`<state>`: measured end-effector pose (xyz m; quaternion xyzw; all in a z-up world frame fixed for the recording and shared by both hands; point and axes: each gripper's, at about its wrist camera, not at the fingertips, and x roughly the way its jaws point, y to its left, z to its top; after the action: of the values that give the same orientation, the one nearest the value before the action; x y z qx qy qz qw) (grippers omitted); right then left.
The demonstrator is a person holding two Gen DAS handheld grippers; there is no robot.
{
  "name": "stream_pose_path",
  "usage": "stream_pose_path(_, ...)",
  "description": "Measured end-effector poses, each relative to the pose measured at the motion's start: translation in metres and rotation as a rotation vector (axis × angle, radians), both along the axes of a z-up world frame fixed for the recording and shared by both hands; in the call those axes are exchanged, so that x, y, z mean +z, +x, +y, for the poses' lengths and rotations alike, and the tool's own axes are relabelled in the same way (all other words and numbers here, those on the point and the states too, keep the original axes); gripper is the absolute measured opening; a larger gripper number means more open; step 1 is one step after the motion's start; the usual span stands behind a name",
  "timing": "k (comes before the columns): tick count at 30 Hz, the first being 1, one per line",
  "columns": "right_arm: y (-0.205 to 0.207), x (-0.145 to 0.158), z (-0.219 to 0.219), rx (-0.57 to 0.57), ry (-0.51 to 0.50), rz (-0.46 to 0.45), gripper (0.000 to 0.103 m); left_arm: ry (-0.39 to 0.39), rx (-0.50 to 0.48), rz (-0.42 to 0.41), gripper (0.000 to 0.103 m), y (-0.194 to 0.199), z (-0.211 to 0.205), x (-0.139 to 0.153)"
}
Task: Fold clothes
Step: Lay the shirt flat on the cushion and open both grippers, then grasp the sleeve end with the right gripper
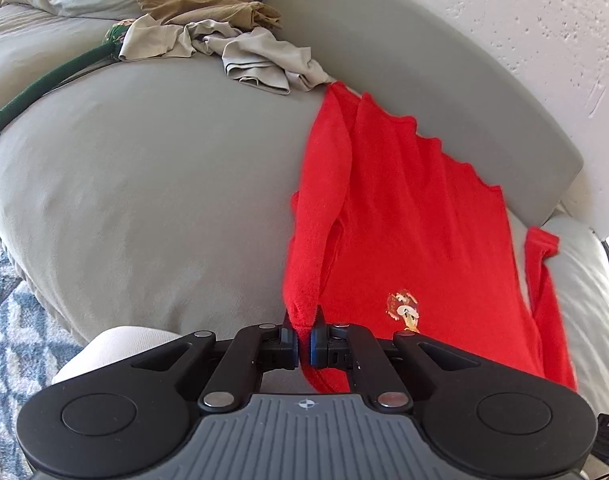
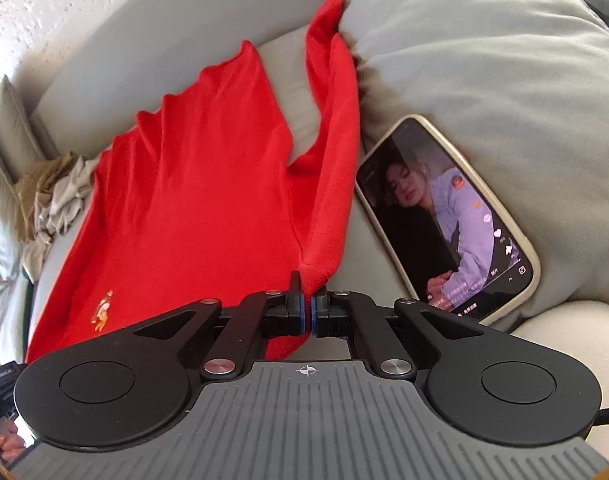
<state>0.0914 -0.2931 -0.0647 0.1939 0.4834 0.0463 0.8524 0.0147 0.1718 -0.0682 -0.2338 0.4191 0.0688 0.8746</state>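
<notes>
A red sweater [image 1: 416,216] with a small embroidered logo [image 1: 402,310] lies stretched over the grey sofa seat [image 1: 144,184], its hem running up toward the backrest. My left gripper [image 1: 304,334] is shut on the sweater's left shoulder edge, with the sleeve [image 1: 324,200] trailing away from it. In the right wrist view the same sweater [image 2: 192,184] spreads to the left, and my right gripper [image 2: 307,300] is shut on its other shoulder edge, where the right sleeve [image 2: 332,120] runs up to the cushion.
A pile of beige and tan clothes [image 1: 232,40] lies at the sofa's far end beside a green strap [image 1: 52,80]. A phone [image 2: 448,216] with a lit screen leans on a grey cushion [image 2: 484,60]. Patterned blue rug [image 1: 12,320] lies below.
</notes>
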Motion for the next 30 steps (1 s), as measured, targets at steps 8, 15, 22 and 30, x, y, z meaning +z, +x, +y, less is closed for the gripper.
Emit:
stream_pose_path(8, -0.019, -0.003, 0.006, 0.051, -0.084, 0.023, 0.034, 0.133, -0.041, 0.096, 0.036, -0.024, -0.018, 0.018)
stream_pose_path(15, -0.061, 0.006, 0.025, 0.173, -0.121, -0.148, 0.021, 0.166, -0.277, -0.034, 0.033, -0.025, -0.069, 0.032)
stream_pose_path(22, -0.038, -0.01, 0.069, 0.297, -0.194, -0.149, 0.018, 0.307, -0.442, -0.07, 0.032, 0.009, -0.131, 0.006)
stream_pose_path(30, -0.037, -0.031, 0.097, 0.408, -0.357, -0.109, 0.02, 0.345, -0.456, 0.022, 0.03, 0.007, -0.129, -0.016)
